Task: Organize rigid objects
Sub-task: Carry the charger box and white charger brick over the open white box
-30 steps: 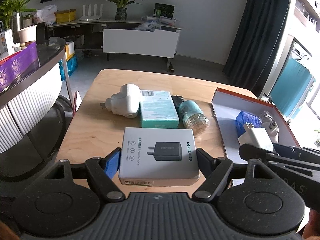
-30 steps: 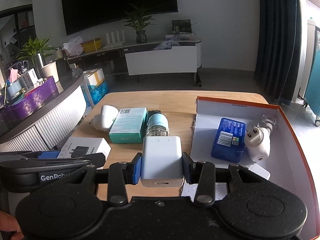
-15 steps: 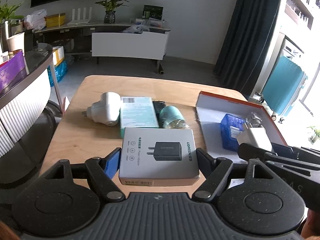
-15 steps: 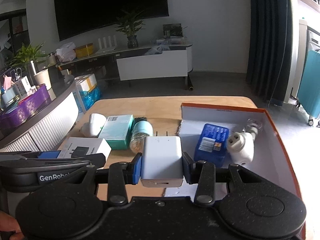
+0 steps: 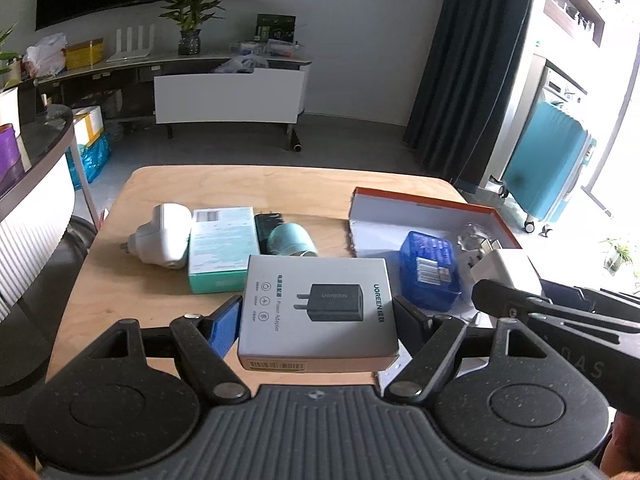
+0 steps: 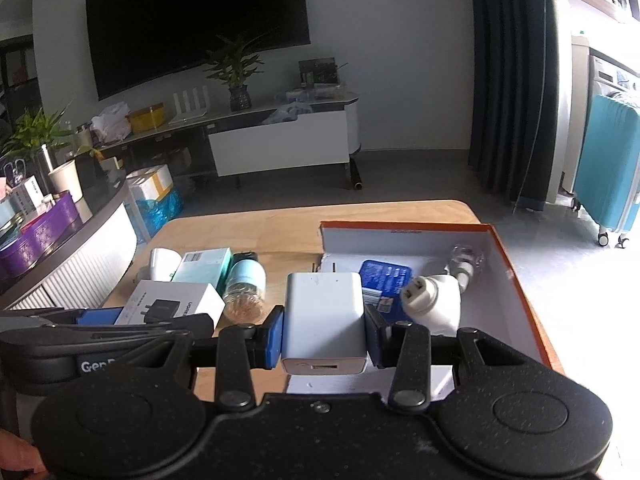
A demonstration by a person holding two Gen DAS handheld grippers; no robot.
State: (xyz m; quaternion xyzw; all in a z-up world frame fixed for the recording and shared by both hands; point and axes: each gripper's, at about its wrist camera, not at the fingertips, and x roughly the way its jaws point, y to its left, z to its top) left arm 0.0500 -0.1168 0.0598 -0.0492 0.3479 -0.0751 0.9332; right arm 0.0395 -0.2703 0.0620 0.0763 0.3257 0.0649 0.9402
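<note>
Left gripper (image 5: 318, 312) pinching the grey power adapter box (image 5: 318, 310) by its two short sides, blue pads flat against the cardboard, box held level above the near edge of the wooden table (image 5: 224, 188). Right gripper (image 6: 324, 330) clamping the white charger block (image 6: 325, 314) between both pads, prongs pointing away from the camera, port face toward it; block hanging over the near left corner of the orange-rimmed tray (image 6: 520, 272). Sitting inside the tray: blue packet (image 6: 384, 284), white round plug (image 6: 434, 300) lying on its side just right of the packet, clear bulb-like piece (image 6: 466, 260) toward the far right corner. Lying on the table left of the tray, packed side by side: white adapter (image 5: 164, 236), teal box (image 5: 220, 246) touching it, dark flat item (image 5: 266, 226) mostly hidden behind the teal-capped jar (image 5: 290, 240). Jar lying on its side, cap toward the far end, contents looking like toothpicks in the right wrist view. Right gripper's arm showing at the right edge of the left wrist view, carrying the white block beside the blue packet (image 5: 430, 268).
</note>
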